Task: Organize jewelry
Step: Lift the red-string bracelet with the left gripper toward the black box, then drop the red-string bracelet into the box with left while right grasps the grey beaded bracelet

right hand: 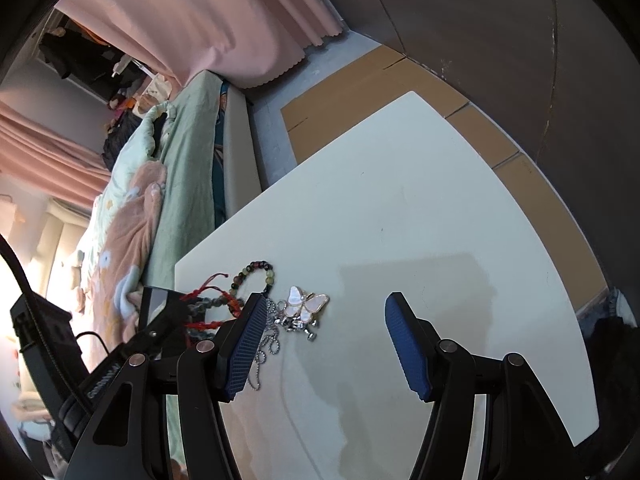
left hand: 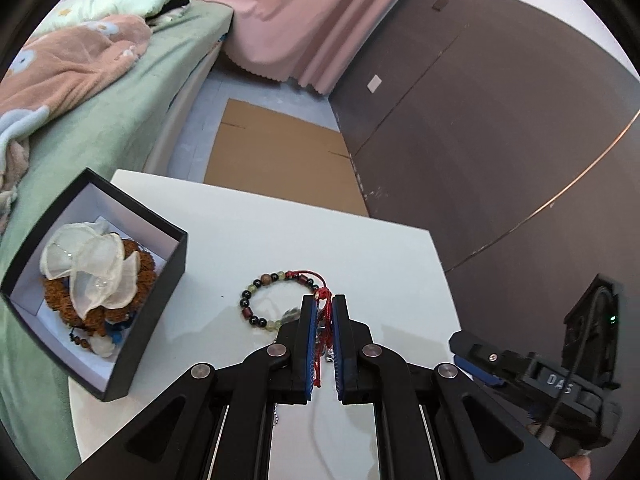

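Observation:
A bracelet [left hand: 264, 280] of dark, green and red beads hangs partly over the white table [left hand: 320, 232]. My left gripper [left hand: 323, 300] is shut on its red knotted cord [left hand: 322, 294]. To the left stands an open black box [left hand: 160, 280] holding white petal-shaped pieces and brown beads [left hand: 92, 268]. In the right wrist view, my right gripper [right hand: 326, 300] stands open and empty over the table [right hand: 400, 200]. A pearly butterfly pendant [right hand: 304, 304] on a ball chain [right hand: 260, 356] lies by its left finger. The bracelet [right hand: 256, 268] and the left gripper [right hand: 176, 308] are further left.
A bed with a green sheet [left hand: 120, 120] and a peach blanket borders the table's left side. Beyond the table, flat cardboard [left hand: 276, 152] lies on the floor, under a pink curtain [left hand: 304, 20] and beside a dark brown wall [left hand: 500, 140]. The right gripper's body [left hand: 520, 368] shows at the lower right.

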`<control>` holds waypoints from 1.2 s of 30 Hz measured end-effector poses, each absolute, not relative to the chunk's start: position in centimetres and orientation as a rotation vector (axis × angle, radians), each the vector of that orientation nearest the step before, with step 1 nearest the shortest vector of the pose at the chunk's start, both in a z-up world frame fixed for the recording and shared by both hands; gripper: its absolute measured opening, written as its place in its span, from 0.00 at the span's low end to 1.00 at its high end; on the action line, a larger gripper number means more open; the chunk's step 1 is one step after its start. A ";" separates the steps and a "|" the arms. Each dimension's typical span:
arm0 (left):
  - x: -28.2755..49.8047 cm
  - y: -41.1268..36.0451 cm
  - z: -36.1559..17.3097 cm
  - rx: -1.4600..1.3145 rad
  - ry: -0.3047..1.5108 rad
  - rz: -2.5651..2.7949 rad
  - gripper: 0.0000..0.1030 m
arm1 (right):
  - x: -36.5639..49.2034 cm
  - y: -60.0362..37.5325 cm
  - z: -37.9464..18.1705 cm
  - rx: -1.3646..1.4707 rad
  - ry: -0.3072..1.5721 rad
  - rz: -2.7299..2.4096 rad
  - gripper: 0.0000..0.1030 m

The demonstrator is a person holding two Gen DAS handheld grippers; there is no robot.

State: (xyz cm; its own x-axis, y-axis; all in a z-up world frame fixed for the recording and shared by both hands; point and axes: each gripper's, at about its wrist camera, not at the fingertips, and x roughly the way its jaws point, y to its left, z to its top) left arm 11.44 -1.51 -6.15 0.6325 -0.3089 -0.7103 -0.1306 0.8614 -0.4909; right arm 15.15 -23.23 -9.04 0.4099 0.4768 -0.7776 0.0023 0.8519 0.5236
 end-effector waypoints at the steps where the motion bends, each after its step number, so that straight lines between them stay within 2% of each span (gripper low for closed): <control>1: 11.3 -1.2 -6.0 -0.551 0.887 -0.111 0.07 | 15.1 -23.1 -9.1 0.492 1.118 0.317 0.61; 2: 11.2 -1.1 -5.9 -0.557 0.883 -0.114 0.01 | 15.1 -23.1 -9.1 0.495 1.118 0.321 0.61; 20: 9.5 3.8 -2.8 -0.657 0.771 -0.118 0.01 | 15.4 -18.0 -10.5 0.429 1.163 0.382 0.60; 23: 9.4 5.1 -2.5 -0.679 0.763 -0.106 0.01 | 15.4 -15.8 -10.8 0.397 1.176 0.432 0.51; 29: 9.0 7.0 -2.1 -0.682 0.753 -0.089 0.01 | 15.4 -11.9 -11.6 0.348 1.200 0.491 0.41; 36: 8.7 8.6 -2.0 -0.688 0.758 -0.085 0.01 | 16.1 -9.1 -13.2 0.312 1.229 0.495 0.36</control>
State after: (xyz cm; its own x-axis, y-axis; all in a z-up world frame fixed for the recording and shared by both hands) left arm 8.71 8.64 -1.99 0.7340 -0.3093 -0.6046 -0.1676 0.7802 -0.6026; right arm 16.13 -9.09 -13.17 0.2494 0.5193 -0.8174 -0.1914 0.8539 0.4840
